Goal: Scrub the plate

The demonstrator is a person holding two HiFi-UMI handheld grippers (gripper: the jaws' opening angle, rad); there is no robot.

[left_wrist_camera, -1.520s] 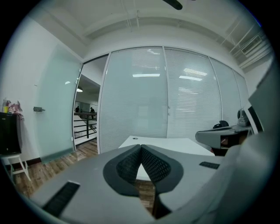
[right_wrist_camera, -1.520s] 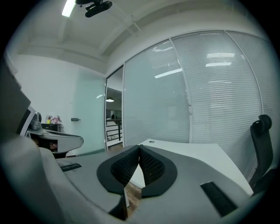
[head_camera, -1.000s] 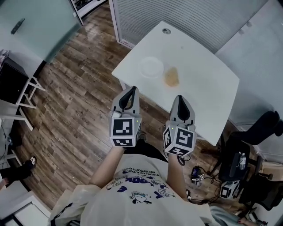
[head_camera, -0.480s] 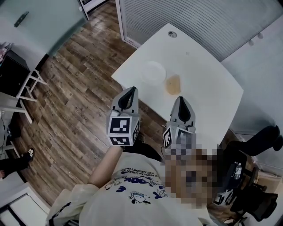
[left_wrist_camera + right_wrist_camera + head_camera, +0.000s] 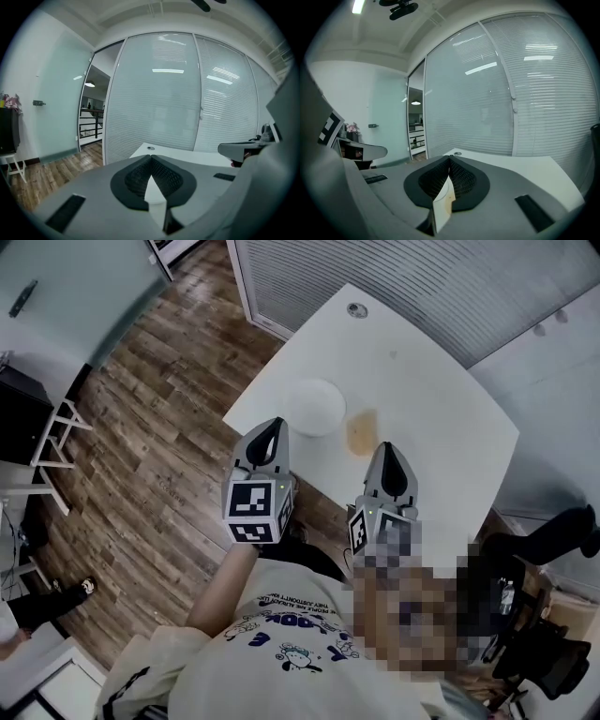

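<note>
A round white plate (image 5: 315, 407) lies on the white table (image 5: 441, 399) near its front-left edge. Just right of it sits a tan sponge (image 5: 361, 432). My left gripper (image 5: 273, 427) hovers short of the table's near edge, below and left of the plate, with its jaws shut and empty. Shut and empty too, my right gripper (image 5: 386, 451) hangs just short of the sponge. In the left gripper view the closed jaws (image 5: 150, 158) hide the plate; only the far tabletop (image 5: 187, 157) shows. The right gripper view has the closed jaws (image 5: 449, 159) over the tabletop (image 5: 534, 171).
A cable grommet (image 5: 355, 308) marks the table's far corner. Behind the table runs a glass wall with blinds (image 5: 394, 268). Wood floor (image 5: 159, 427) spreads to the left, with a white stand (image 5: 58, 432). A black office chair (image 5: 553, 526) stands at the right.
Both grippers have come forward toward the table, staying side by side and shut. The plate and sponge now lie closer to their tips.
</note>
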